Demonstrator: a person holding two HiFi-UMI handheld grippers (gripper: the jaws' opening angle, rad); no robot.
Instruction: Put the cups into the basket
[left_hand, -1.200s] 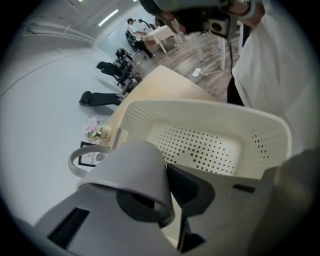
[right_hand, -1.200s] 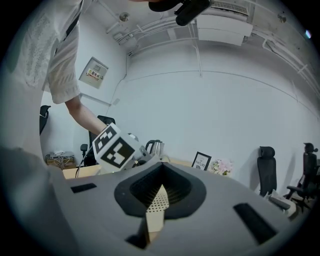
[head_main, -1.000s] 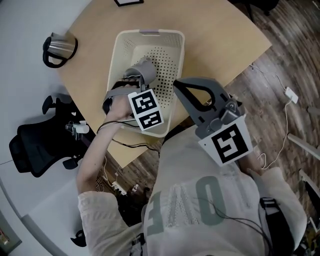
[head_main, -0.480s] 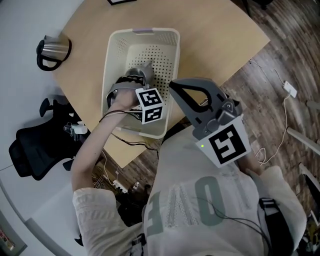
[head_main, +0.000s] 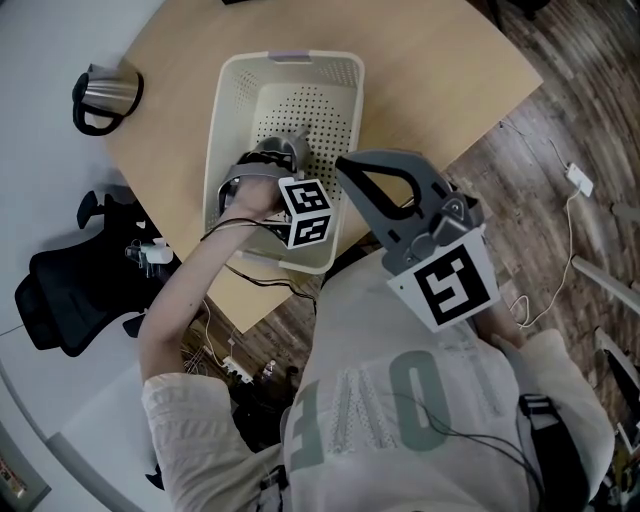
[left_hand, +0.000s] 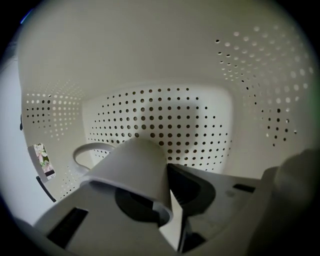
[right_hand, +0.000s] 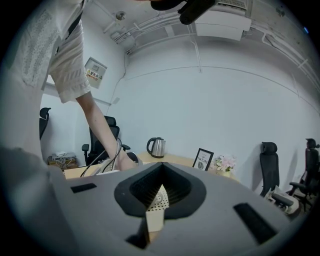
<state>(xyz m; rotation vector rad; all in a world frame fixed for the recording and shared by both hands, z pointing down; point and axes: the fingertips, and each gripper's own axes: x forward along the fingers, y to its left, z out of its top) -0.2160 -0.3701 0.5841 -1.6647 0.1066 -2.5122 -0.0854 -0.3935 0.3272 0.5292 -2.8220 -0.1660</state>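
A cream perforated basket (head_main: 215, 150) stands on the light wooden table (head_main: 430, 70). My left gripper (head_main: 293, 140) reaches down inside it, shut on a pale grey cup (head_main: 272, 152). In the left gripper view the cup (left_hand: 135, 165) lies tilted with its mouth toward the camera, its wall pinched between the jaws of the left gripper (left_hand: 167, 170), its handle at the left, just above the dotted basket floor (left_hand: 165, 115). My right gripper (head_main: 345, 165) hovers beside the basket's near right edge, shut with nothing in it (right_hand: 161, 165).
A steel kettle (head_main: 105, 95) stands at the table's far left corner; it also shows in the right gripper view (right_hand: 157, 146) with a framed picture (right_hand: 203, 159) and flowers (right_hand: 225, 163). A black office chair (head_main: 70, 290) stands left of the table. Cables lie on the wooden floor.
My left gripper has gone a little deeper into the basket with the cup. The right gripper has hardly moved.
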